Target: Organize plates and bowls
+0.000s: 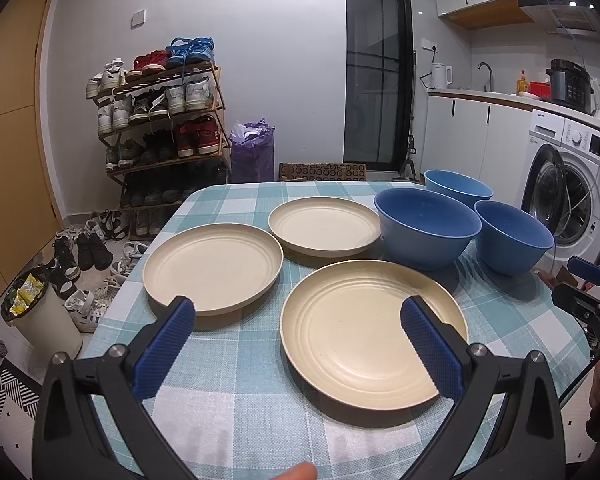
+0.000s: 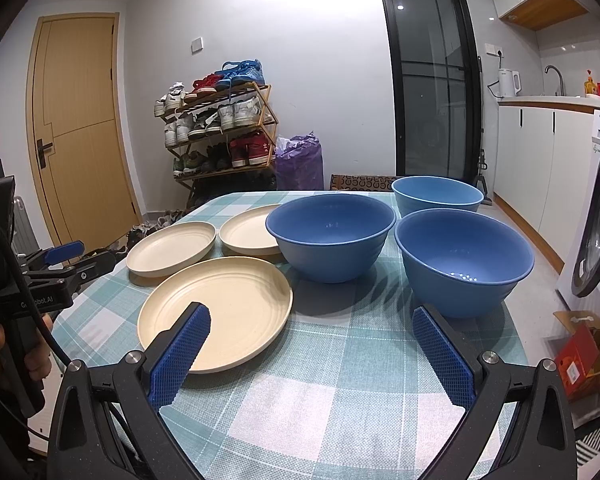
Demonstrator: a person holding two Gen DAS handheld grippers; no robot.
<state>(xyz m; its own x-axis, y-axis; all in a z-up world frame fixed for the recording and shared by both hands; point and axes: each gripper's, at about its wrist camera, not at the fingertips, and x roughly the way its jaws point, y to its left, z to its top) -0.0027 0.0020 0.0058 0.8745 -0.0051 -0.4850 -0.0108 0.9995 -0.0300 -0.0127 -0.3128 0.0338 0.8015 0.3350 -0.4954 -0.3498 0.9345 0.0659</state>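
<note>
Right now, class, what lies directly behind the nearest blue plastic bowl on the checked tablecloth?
Behind the nearest blue plastic bowl stands a lighter blue bowl, near the far edge of the checked tablecloth. Its lower wall and base are covered, so any gap between the two cannot be seen.

Matt speckled plates (image 1: 374,328), smooth bowls (image 2: 332,236), woven checked tablecloth (image 2: 340,380).

Pale grey walls (image 2: 308,20) enclose the room, with a yellow-brown wooden door (image 2: 80,120) at left. A slanted wooden shoe rack (image 1: 160,120) crowded with sneakers stands against the wall, more shoes strewn on the floor (image 1: 88,256) beside it, and a purple bag (image 1: 253,152) sits next to the rack. A tall black-framed glass door (image 2: 432,80) is dark. White kitchen cabinets (image 1: 460,128) carry a white kettle (image 1: 442,76), and a white front-loading washing machine (image 1: 572,184) stands at right. A teal-and-white checked tabletop (image 2: 340,360) fills the foreground.
</note>
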